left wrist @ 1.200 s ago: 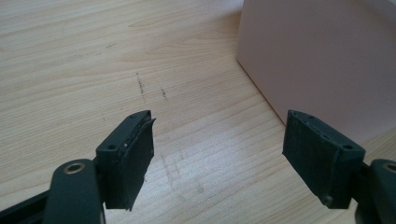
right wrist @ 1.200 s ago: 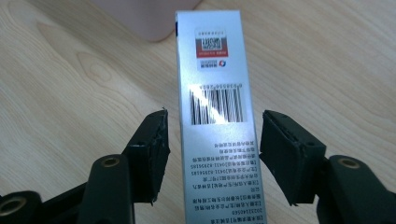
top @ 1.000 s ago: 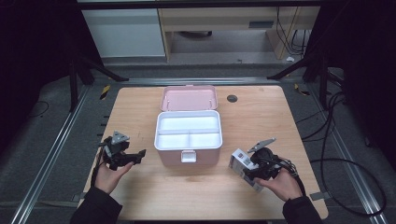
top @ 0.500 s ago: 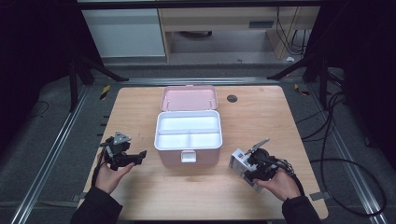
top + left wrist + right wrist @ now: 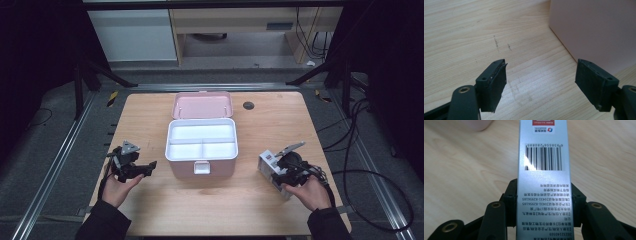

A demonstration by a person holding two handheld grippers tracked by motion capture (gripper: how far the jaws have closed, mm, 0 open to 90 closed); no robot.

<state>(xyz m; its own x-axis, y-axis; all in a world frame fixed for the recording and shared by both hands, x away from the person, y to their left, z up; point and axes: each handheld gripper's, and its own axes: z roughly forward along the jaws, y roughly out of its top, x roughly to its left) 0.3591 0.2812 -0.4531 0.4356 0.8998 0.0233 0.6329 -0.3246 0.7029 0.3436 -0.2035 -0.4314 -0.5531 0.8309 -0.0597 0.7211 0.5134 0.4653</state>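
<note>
Carton (image 5: 543,170), light, thin card, crushable: my right gripper (image 5: 543,202) has just closed across its narrow sides; left gripper (image 5: 546,85) gapes empty.

Pale matt wood table (image 5: 260,210); beside its smooth pink plastic case (image 5: 201,167), a glossy silvery card box (image 5: 542,182).

The table (image 5: 250,200) is lit evenly from above, bright against a surround that falls off to near black on both sides. The high view is soft and a little grainy, with faint shadows close under the case (image 5: 201,145) and the hands. In the right gripper view a white glare streak crosses the barcode on the box (image 5: 543,170) ahead of the jaws; print nearest the jaws stays sharp, the wood beyond blurs. The left gripper view is bright, its far wood slightly soft.
</note>
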